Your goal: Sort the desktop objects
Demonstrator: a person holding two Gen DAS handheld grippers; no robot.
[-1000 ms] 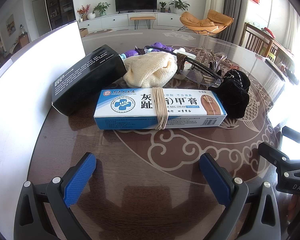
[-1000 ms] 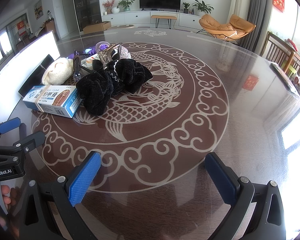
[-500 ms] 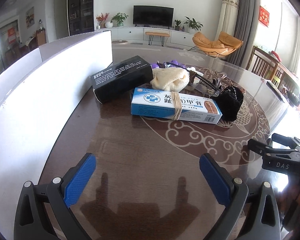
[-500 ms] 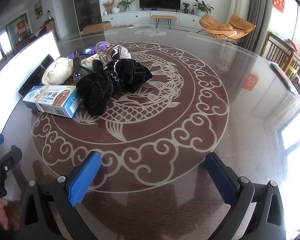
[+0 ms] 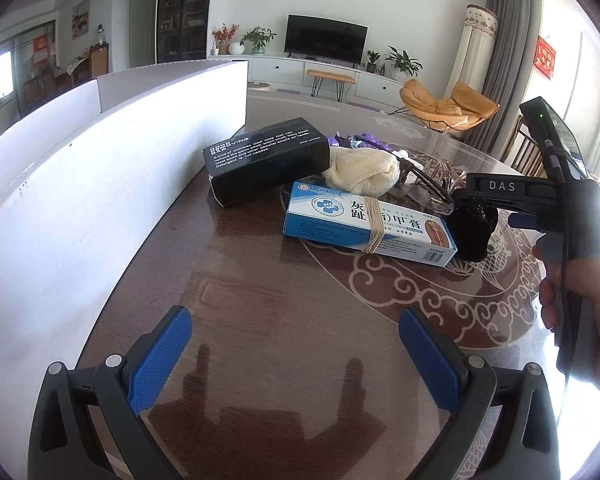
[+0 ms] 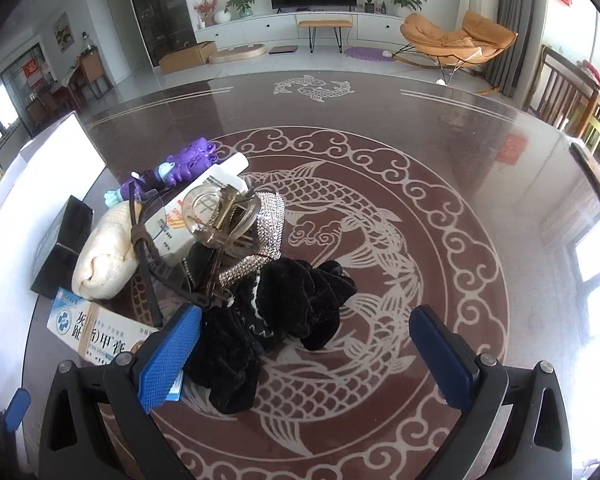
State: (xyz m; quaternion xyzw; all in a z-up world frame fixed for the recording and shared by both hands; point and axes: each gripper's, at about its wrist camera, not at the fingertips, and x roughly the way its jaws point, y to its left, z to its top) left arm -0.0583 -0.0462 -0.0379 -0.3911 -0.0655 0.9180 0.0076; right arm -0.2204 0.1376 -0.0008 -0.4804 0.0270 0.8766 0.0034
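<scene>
The round table [image 6: 440, 208] is carrying a heap of objects at 10 o'clock in the right wrist view, beside a white divider board [image 5: 100, 184]. The right gripper [image 6: 304, 344] is hanging wide open over the black furry cloth [image 6: 284, 320], its left pad just above the blue-and-white cream box [image 5: 364, 224]. The left gripper [image 5: 296, 356] is hovering open and empty, the black box [image 5: 268, 156] lying at 12 o'clock.

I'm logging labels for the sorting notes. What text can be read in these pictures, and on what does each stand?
"DAS": on the right gripper's body.
"NAIL CREAM" and "APEXXIA", beside large Chinese characters: on the blue box, which a rubber band girds.
"A kind of stainless steel soap that can remove the garlic smell...": on the black box; its heading is too blurred.
White tube: print too small to read.
Red wall hanging: unreadable.
</scene>
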